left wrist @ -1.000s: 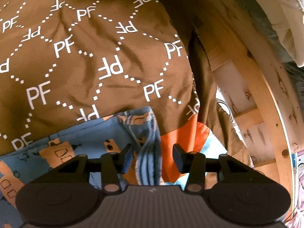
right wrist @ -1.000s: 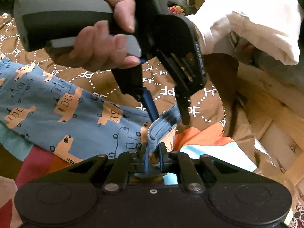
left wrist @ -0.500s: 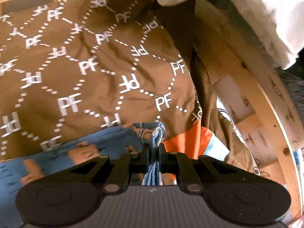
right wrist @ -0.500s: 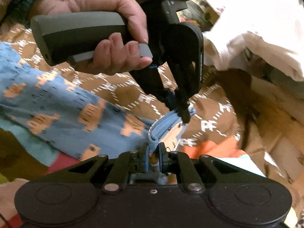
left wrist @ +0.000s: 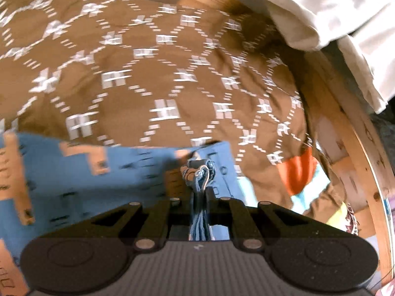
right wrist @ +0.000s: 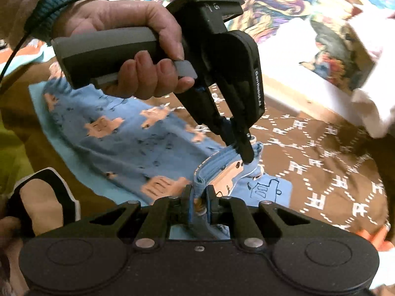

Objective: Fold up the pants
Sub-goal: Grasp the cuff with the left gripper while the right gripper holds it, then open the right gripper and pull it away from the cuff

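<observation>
The pants [right wrist: 138,138] are small, light blue, printed with orange vehicles, and hang stretched over a brown "PF" blanket [left wrist: 138,79]. My left gripper [left wrist: 199,194] is shut on the ribbed waistband [left wrist: 201,172]; it also shows in the right wrist view [right wrist: 240,148], gripped by a hand, pinching the far end of the band. My right gripper [right wrist: 198,197] is shut on the near end of the same waistband [right wrist: 217,165]. The band spans between the two grippers, lifted above the blanket.
A wooden bed frame [left wrist: 345,113] curves along the right. A white cloth [left wrist: 333,24] lies on it at the top right. Orange and pale blue fabric [left wrist: 300,172] peeks out under the blanket. Colourful printed bedding [right wrist: 284,12] is at the back.
My left gripper closed on the waistband. Both grippers then lifted the pants and carried them across the blanket; the view is motion-blurred.
</observation>
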